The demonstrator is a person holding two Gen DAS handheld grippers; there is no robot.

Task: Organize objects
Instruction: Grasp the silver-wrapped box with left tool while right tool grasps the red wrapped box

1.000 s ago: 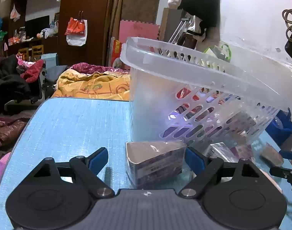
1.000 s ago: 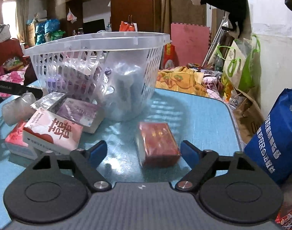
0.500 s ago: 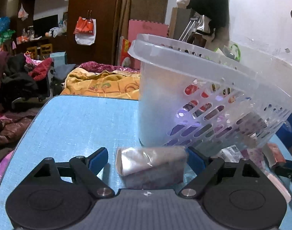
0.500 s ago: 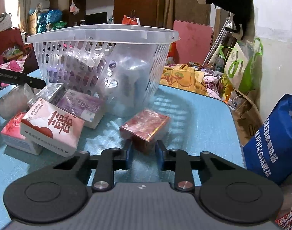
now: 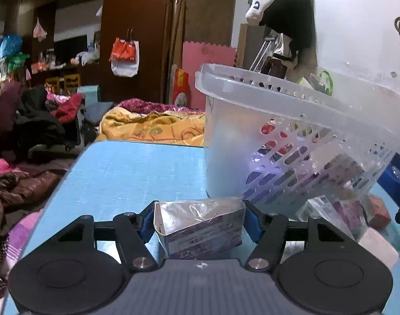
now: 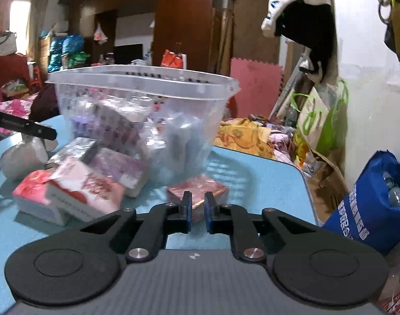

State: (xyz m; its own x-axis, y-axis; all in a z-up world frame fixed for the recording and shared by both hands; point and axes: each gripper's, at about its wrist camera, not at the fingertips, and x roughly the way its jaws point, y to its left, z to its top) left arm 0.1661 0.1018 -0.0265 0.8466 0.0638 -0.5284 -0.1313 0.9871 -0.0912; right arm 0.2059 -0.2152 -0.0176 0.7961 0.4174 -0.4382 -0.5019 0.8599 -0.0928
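Observation:
A clear plastic basket (image 5: 278,97) with several packs inside stands on the blue table (image 5: 134,173). My left gripper (image 5: 198,218) has a silver and purple wrapped tissue pack (image 5: 200,231) between its jaws. They are closing, and the blue pads touch both ends of the pack. In the right wrist view the basket (image 6: 137,78) is ahead. My right gripper (image 6: 198,204) is shut, pinching the near edge of a red wrapped pack (image 6: 200,187) that lies in front of the basket.
Left of the red pack lie a pink and white pack (image 6: 84,191), a purple pack (image 6: 121,168) and a silver pack (image 6: 68,149). A blue bag (image 6: 370,210) stands past the table's right edge. Bedding and clothes fill the room beyond the table.
My right jaws went from wide open to shut on the red pack, which turned. My left jaws narrowed onto the silver pack, which also turned to lie crosswise.

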